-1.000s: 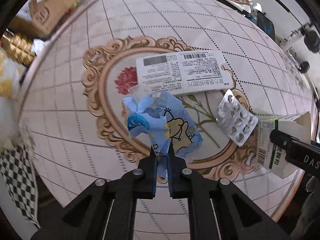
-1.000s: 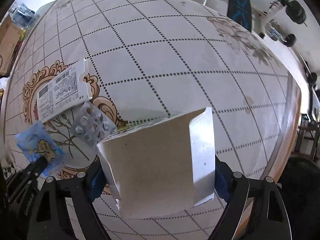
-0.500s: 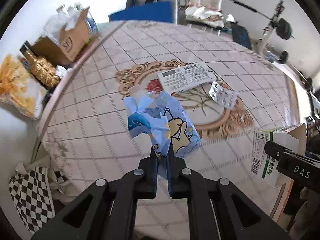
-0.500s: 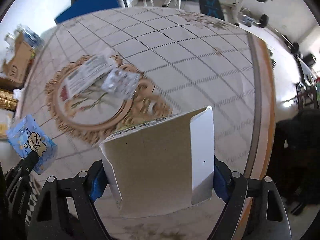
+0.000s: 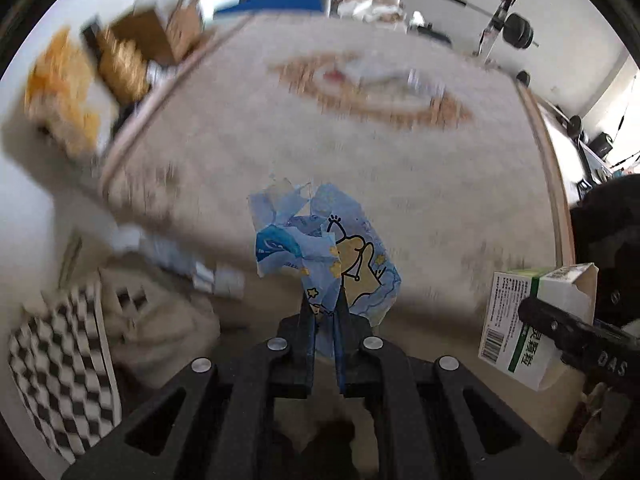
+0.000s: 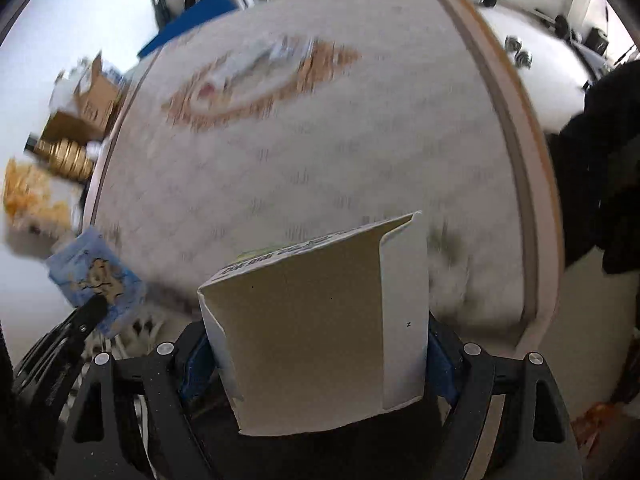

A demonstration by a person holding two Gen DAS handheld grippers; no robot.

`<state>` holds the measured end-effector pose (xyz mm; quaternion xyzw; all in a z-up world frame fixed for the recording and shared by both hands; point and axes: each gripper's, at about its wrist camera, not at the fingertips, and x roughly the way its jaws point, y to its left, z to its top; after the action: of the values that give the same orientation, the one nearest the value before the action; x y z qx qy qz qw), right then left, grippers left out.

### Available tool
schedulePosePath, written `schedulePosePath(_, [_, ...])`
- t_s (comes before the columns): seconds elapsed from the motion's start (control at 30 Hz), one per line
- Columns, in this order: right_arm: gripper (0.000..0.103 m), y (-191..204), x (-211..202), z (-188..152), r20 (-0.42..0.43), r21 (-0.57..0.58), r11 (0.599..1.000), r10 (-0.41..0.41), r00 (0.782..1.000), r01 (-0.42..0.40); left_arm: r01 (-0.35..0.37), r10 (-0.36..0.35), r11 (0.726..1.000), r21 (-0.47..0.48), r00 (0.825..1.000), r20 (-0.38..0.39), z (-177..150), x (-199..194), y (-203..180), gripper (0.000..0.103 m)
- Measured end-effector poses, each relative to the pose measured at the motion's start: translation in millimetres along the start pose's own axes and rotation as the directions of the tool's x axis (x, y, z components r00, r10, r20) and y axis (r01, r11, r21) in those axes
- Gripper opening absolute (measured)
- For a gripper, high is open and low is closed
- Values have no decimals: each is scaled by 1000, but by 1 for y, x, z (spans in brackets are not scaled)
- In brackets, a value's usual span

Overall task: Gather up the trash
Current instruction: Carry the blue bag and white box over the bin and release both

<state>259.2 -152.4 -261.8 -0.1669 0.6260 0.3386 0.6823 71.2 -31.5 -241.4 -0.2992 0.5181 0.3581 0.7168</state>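
Observation:
My left gripper [image 5: 324, 312] is shut on a crumpled blue cartoon wrapper [image 5: 324, 248], held up off the table near its front edge. The wrapper also shows in the right wrist view [image 6: 96, 280]. My right gripper [image 6: 320, 344] is shut on an open white-and-green medicine box [image 6: 316, 320], which fills the lower middle of that view and shows at the right of the left wrist view [image 5: 532, 320]. A flat white medicine carton and a blister pack lie blurred on the table's ornate centre [image 5: 384, 80].
The round tiled table [image 5: 400, 184] stretches ahead, its wooden rim [image 6: 516, 152] at the right. A cardboard box [image 5: 160, 36] and gold and yellow items [image 5: 64, 92] stand left of the table. A checkered cloth [image 5: 64, 356] lies lower left. Both views are motion-blurred.
Both grippers have pulled back and up from the table centre with their loads. The carton and blister pack stayed on the table and now look far away.

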Motion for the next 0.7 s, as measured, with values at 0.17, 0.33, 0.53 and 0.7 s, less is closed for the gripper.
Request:
schedulePosePath(0.17, [87,4,59,-87,-182,-50,999,-18,983,9,19,-35,996,-91,984,-175,-65,60,30,5])
schedulePosePath(0.33, [87,-9,151,-140,-313,-33,999,-31,949,22,59,-122,975,-216,948,-293,-105,154,54,6])
schedulePosePath(0.53, [87,-38,295,-165,-366,37,999,-23,930,39,84,-213,945,-316,891,-401,-134,301,76,6])
schedulePosePath(0.7, [87,-70,399,-145,-337,131,991,20,941,26,144,-293,925,-352,860,-419,-134,405,82,8])
